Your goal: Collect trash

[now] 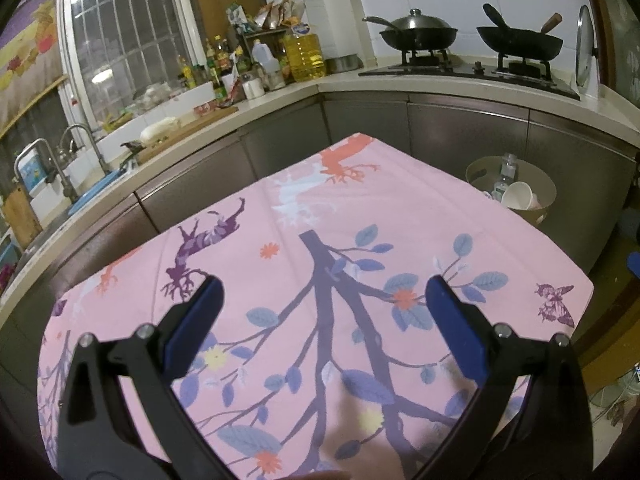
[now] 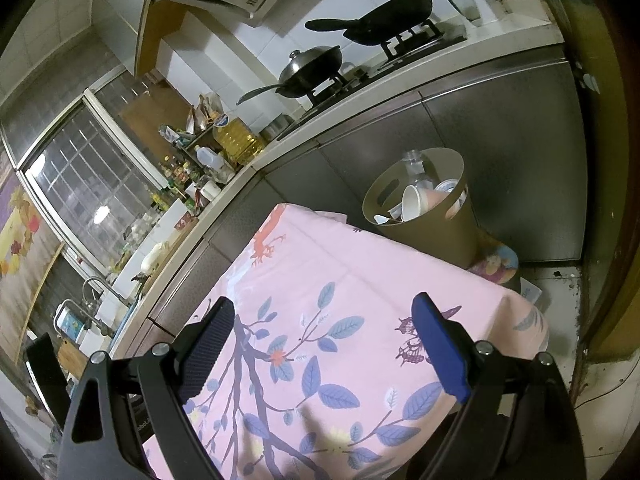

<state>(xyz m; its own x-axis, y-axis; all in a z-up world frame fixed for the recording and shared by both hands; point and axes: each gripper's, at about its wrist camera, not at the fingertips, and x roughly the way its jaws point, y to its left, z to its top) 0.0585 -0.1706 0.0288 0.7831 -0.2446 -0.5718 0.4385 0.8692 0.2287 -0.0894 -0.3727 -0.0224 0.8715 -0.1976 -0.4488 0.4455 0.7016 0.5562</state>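
A tan trash bin stands on the floor past the table's far right corner; it also shows in the left wrist view. It holds a white paper cup, a clear plastic bottle and other scraps. The table carries a pink floral cloth with no loose trash in sight. My left gripper is open and empty above the cloth. My right gripper is open and empty above the cloth's right part, short of the bin.
An L-shaped kitchen counter wraps behind the table, with two woks on a stove, oil bottles and a sink with faucets at left. Dark cabinet fronts stand behind the bin. A printed mat lies on the floor.
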